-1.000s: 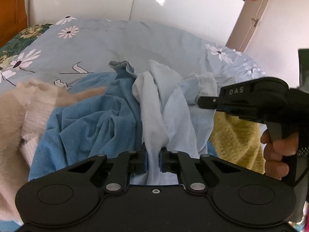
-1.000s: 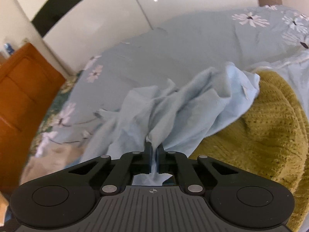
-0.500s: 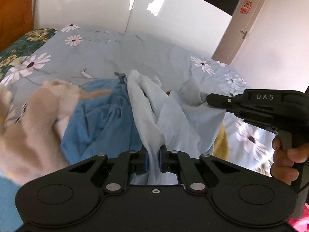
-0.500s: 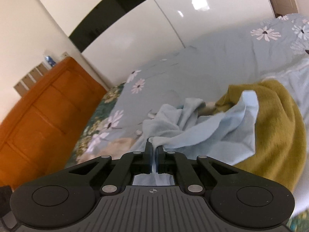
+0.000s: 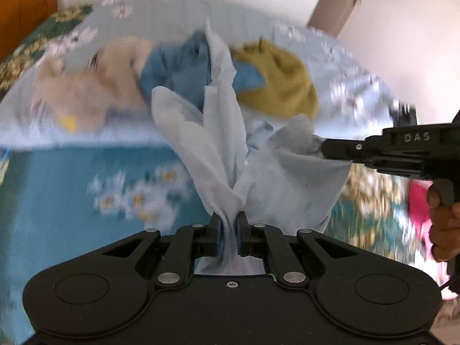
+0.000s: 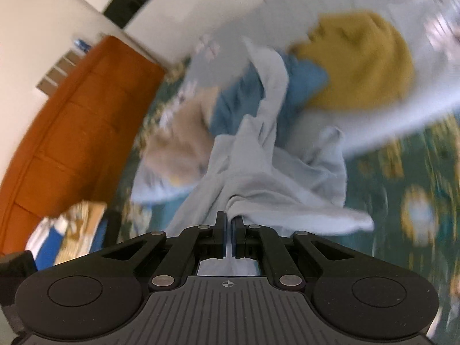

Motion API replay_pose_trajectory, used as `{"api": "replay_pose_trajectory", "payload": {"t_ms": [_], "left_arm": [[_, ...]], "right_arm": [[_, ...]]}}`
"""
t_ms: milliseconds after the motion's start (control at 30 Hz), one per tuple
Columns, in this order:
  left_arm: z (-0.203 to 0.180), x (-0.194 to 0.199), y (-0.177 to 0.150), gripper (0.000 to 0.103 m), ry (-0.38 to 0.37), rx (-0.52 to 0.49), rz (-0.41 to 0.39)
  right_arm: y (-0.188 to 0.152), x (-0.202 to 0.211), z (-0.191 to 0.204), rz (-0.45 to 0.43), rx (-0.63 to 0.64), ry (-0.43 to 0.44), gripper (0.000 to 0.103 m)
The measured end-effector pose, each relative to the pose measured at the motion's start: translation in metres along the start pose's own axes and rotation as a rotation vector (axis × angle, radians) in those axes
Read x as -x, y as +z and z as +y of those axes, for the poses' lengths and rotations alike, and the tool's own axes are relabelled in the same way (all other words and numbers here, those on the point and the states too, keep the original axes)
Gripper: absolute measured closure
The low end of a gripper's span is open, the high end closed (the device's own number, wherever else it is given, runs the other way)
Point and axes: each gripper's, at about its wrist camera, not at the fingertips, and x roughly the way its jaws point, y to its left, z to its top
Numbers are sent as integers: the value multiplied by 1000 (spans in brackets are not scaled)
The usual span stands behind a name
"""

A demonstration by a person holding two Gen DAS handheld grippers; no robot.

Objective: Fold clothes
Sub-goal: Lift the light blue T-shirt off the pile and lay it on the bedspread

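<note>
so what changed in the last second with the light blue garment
Both grippers, left gripper and right gripper, pulled the light blue garment up and away from the pile; it now hangs between them. Both stayed shut on it. The mustard sweater and blue garment stayed on the bed.

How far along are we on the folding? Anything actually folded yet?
Nothing looks folded. In hand: the left gripper and right gripper are both shut on the pale blue garment, which hangs bunched between them. Left: spreading and folding it, then the blue garment, mustard sweater and beige garment, all crumpled on the bed.
</note>
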Motion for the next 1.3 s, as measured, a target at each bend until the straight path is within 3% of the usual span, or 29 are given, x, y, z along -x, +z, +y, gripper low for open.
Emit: {"api": "replay_pose_trajectory", "payload": {"t_ms": [233,367,667,967,1067,1167,1300], "left_arm": [[-12,28,-98,102,22,-14,121],[-12,29,-128,102,16,49,167],[7,35,-121,100,106,158,112],[32,40,-115,100,204,209,65],[40,39,-115,100,224,235,64],[45,37,-116,99,232,243,64],[51,27,-113,96,224,259,63]], "right_arm": [[-96,20,-10,133,-75,-29,101],[-137,24,-7,204,-58,-26,101],[-181,-1,28,308,93,53,100],[-218,-68,64,384,137,143,100],[-238,-93,79,470,230,116,98],[-248,-95,94,519,368,81,81],[-239,-66,82,518,393,80,62]]}}
